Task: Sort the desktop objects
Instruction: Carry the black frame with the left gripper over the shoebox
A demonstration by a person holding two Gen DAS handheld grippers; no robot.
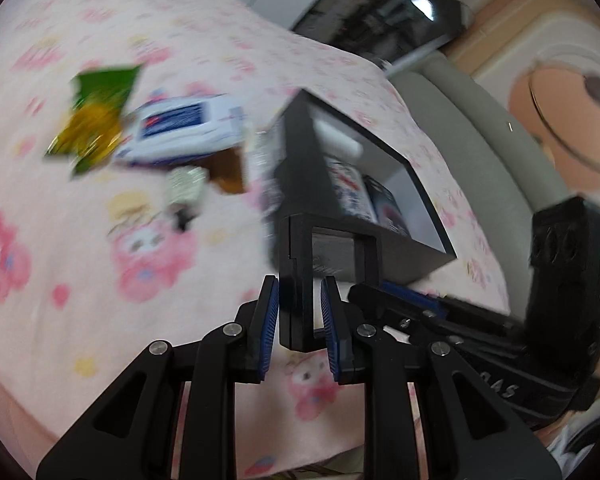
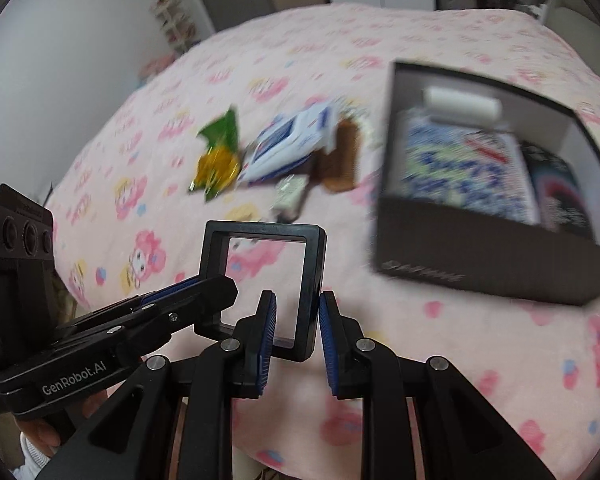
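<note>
A black square frame with a clear window (image 2: 305, 280) is held between both grippers above the pink cartoon-print cloth. My right gripper (image 2: 298, 324) is shut on its right bar. My left gripper (image 1: 300, 312) is shut on another bar of the frame (image 1: 296, 276) and shows in the right wrist view (image 2: 204, 284) at the frame's left edge. A black open box (image 2: 479, 256) holding packets stands right of the frame. A green and gold wrapper (image 2: 216, 160), a blue and white packet (image 2: 292, 144), a brown item (image 2: 339, 160) and a small silver item (image 2: 290, 190) lie beyond.
The right gripper's body (image 1: 567, 292) shows at the right of the left wrist view. The box (image 1: 300, 160) stands close behind the frame there. A grey chair (image 1: 459, 120) and dark furniture lie past the cloth's far edge.
</note>
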